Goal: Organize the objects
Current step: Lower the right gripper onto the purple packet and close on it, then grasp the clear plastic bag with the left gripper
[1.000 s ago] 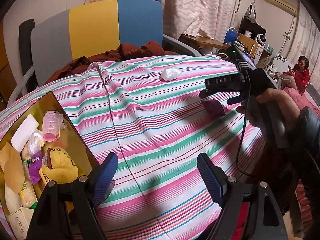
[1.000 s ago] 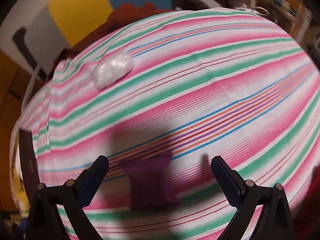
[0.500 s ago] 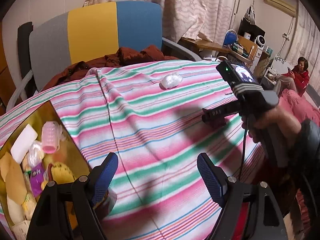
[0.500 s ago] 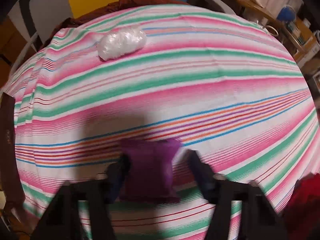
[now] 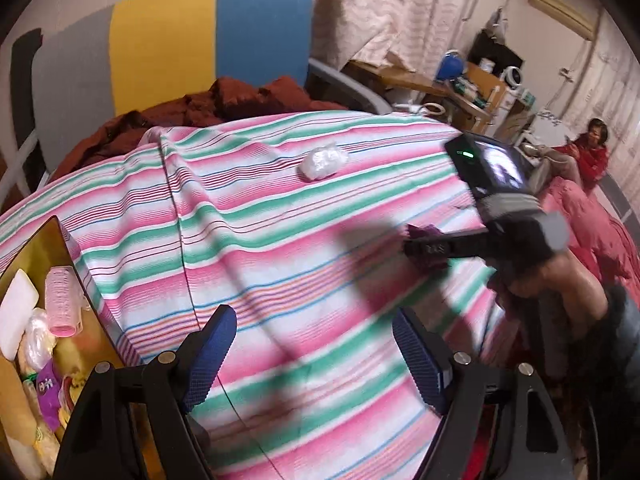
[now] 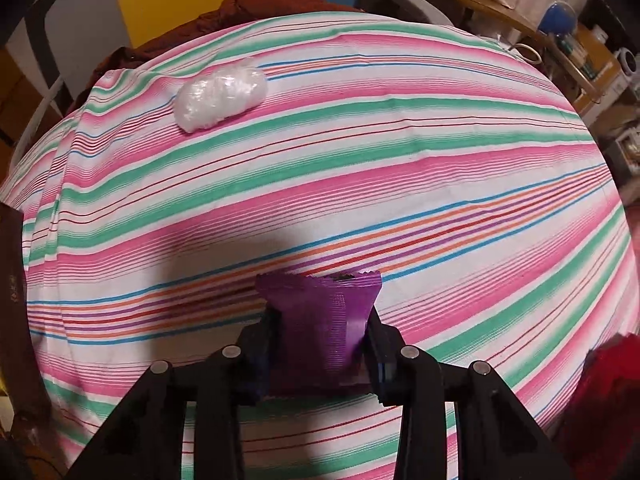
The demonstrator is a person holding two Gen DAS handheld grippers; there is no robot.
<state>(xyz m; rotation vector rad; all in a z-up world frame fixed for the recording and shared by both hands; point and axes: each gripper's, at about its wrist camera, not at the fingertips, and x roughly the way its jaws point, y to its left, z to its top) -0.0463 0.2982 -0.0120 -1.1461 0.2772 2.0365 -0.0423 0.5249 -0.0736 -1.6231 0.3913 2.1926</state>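
My right gripper [image 6: 320, 344] is shut on a purple snack packet [image 6: 318, 320], its jaws pressing both sides just above the striped tablecloth [image 6: 360, 184]. In the left wrist view the same right gripper [image 5: 416, 246] shows at right, held by a hand, with the purple packet [image 5: 424, 234] at its tip. A white crinkly wrapped bundle [image 6: 220, 98] lies further back on the cloth, also seen as the white bundle [image 5: 323, 159]. My left gripper [image 5: 316, 354] hangs open over the near cloth, holding nothing. A gold box [image 5: 36, 240] at left holds several items.
A chair [image 5: 180, 40] with grey, yellow and blue back stands behind the table, rust-red clothing [image 5: 224, 100] heaped on it. A person in red [image 5: 592, 152] sits at far right. A cluttered desk [image 5: 460, 84] stands at the back. A dark box edge [image 6: 12, 280] borders the left.
My right gripper has come down around the purple packet and shut on it. The left gripper stayed open and shifted only slightly.
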